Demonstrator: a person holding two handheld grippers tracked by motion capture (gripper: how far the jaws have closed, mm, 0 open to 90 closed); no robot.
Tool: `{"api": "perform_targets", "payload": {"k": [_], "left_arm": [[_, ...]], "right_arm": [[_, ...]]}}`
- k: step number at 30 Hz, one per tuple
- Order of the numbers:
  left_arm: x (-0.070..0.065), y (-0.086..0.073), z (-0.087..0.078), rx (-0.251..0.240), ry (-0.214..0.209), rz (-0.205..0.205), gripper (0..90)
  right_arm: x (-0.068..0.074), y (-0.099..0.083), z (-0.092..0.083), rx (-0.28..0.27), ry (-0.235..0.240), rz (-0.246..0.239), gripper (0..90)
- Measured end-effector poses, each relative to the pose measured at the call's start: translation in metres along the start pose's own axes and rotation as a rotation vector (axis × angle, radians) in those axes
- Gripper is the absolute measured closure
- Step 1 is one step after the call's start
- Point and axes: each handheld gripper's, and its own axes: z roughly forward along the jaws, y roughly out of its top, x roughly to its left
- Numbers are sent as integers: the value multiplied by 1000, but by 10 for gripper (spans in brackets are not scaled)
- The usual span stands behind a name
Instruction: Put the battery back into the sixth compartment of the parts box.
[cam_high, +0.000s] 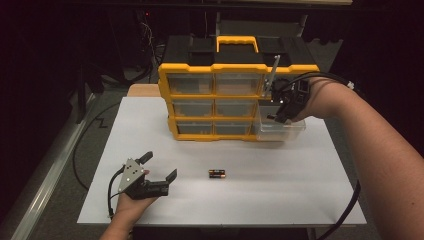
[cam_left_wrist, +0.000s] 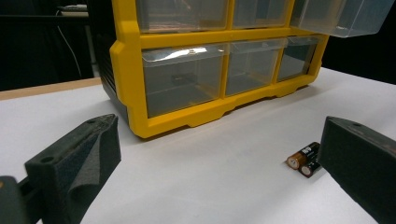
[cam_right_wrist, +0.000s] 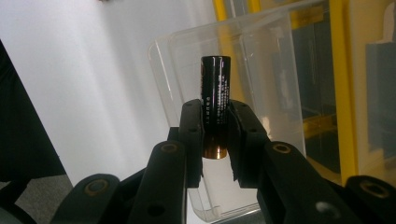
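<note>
the right gripper (cam_right_wrist: 215, 133) was clamped on one battery (cam_right_wrist: 215, 91), whose long axis ran straight out past the jaw tips toward 12 o'clock in the right gripper view, directly over the pulled-out clear drawer (cam_right_wrist: 271, 65) of the yellow organizer (cam_high: 190, 70). the left gripper (cam_high: 160, 167) rested on the table (cam_high: 300, 200) with jaws wide apart and empty; the two spare batteries (cam_high: 217, 173) lay at its 3 o'clock in the high view, well apart from the drawer.
</note>
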Motion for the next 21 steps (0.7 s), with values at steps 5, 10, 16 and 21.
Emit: {"api": "perform_targets", "payload": {"k": [5, 10, 16, 21], "left_arm": [[0, 0, 0, -1, 0, -1, 5], [0, 0, 0, -3, 1, 0, 5], [0, 0, -1, -3, 1, -1, 5], [0, 0, -1, -3, 1, 0, 5]], "right_arm": [[-1, 1, 1, 1, 1, -1, 791], [0, 2, 1, -3, 1, -8, 791], [0, 2, 1, -4, 1, -4, 790], [-1, 1, 0, -6, 0, -2, 790]]}}
